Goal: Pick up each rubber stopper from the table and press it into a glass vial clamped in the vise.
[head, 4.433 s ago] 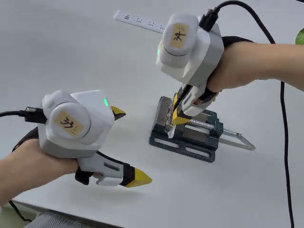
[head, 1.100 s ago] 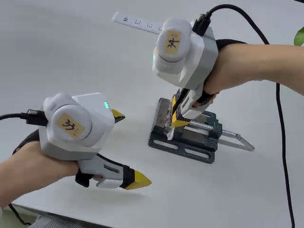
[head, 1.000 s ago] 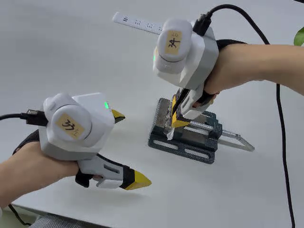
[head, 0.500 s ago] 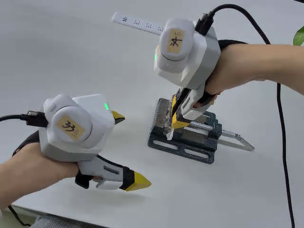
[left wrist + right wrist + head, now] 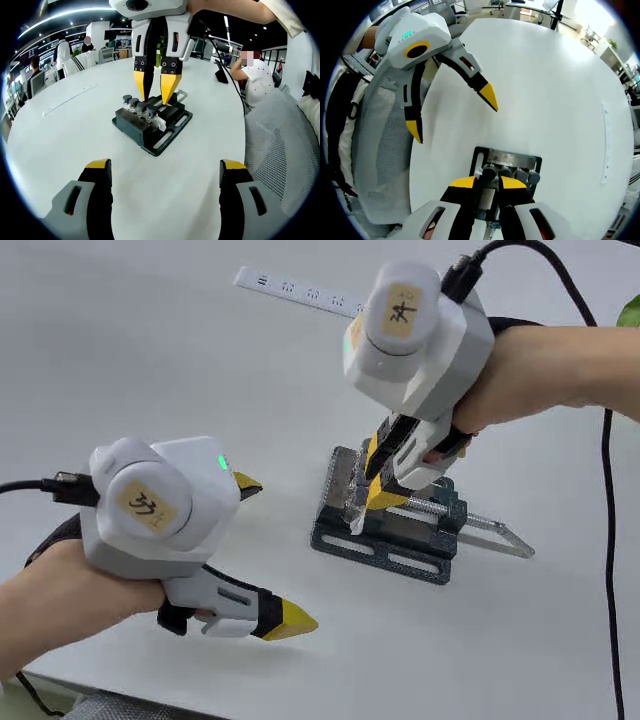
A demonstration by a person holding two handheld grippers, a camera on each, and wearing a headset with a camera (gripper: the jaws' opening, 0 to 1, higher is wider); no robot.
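A dark vise [image 5: 385,540] sits on the white table and clamps a row of several glass vials [image 5: 142,107], each capped with a dark rubber stopper [image 5: 512,174]. My right gripper [image 5: 375,495] hangs just above the vials, pointing down. Its yellow tips are open by only a narrow gap with nothing between them, as the left gripper view [image 5: 157,85] and its own view [image 5: 487,182] both show. My left gripper [image 5: 272,550] hovers over bare table left of the vise with its jaws wide open and empty [image 5: 165,165].
A white power strip [image 5: 295,287] lies at the far side of the table. The vise's screw handle [image 5: 505,537] sticks out to the right. A black cable [image 5: 605,540] runs down the right side. The table's front edge is close below my left gripper.
My right gripper has lifted up and slightly right, off the vials it was pressing down on. The left gripper and the vise have stayed put.
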